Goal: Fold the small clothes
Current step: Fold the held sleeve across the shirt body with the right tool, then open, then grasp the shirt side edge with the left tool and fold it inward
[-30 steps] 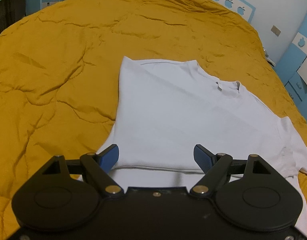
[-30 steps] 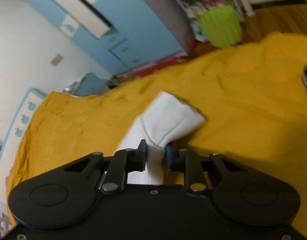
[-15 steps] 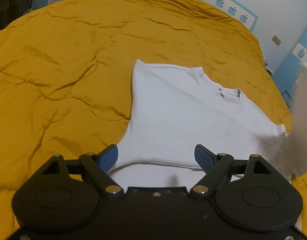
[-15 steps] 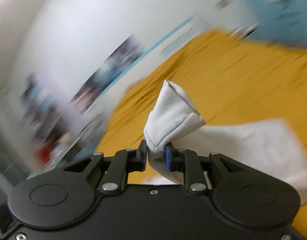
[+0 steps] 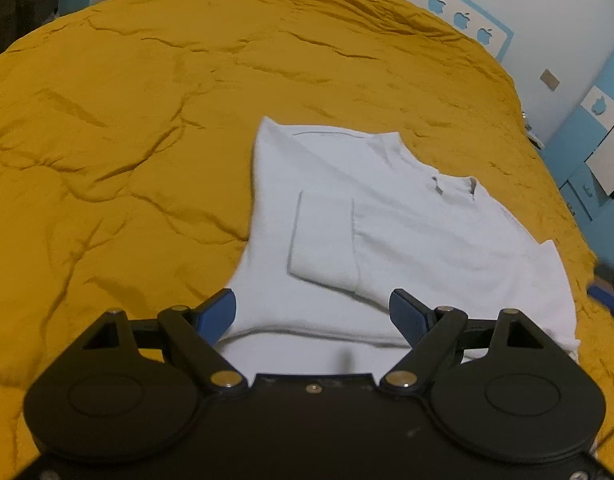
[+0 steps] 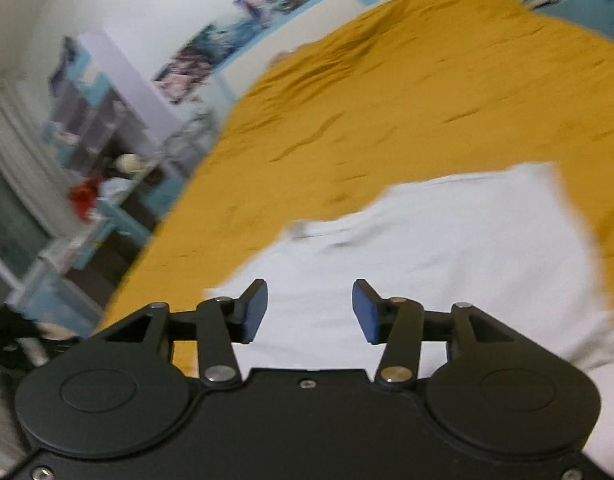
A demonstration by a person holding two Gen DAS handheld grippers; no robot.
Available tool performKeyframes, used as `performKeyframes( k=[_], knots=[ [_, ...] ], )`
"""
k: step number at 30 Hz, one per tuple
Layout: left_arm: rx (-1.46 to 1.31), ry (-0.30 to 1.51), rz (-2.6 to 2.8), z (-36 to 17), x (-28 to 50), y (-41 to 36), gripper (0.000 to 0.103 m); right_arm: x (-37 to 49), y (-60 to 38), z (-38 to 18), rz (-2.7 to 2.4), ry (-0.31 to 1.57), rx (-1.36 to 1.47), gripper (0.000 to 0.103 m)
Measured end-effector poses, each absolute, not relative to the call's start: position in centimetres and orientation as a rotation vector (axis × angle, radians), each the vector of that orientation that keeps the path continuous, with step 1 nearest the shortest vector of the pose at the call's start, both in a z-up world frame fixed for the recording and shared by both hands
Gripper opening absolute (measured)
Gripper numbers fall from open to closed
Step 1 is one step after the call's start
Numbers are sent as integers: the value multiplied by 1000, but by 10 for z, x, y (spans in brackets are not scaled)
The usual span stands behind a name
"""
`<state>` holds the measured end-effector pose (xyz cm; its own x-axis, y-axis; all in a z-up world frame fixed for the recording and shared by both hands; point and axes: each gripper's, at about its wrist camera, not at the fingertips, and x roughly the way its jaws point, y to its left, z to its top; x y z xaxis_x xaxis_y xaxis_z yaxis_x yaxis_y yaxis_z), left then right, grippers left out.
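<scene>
No readable writing anywhere, just three apple-shaped stickers (image 5: 461,19) along the blue wall stripe and one more on a cupboard door (image 5: 599,105). One white shirt (image 5: 407,232) lies flat on the mustard blanket (image 5: 127,120), one sleeve (image 5: 323,240) folded across its middle. The left gripper (image 5: 313,314) hangs wide open over the hem, nothing in it. The right gripper (image 6: 310,311) has just been opening, jaws apart and empty above the shirt.
</scene>
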<state>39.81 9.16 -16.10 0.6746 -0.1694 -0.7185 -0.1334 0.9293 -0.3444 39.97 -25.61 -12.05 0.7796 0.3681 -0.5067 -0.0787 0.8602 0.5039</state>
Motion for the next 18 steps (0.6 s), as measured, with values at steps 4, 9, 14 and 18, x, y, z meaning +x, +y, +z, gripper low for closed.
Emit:
performKeyframes(
  k=[4,9,14,18],
  knots=[
    [-411,825,-48,-164,413,87,87,378,-307,-138,139,685,496,49],
    [-508,854,-20,-181,438,89,86,365,-343,-155,51,720,523,49],
    [-606,909,18,-201,459,90,80,367,-352,-161,21,724,551,50],
    [-573,896,9,-203,468,82,49,368,-359,-167,1,723,559,52]
  ],
)
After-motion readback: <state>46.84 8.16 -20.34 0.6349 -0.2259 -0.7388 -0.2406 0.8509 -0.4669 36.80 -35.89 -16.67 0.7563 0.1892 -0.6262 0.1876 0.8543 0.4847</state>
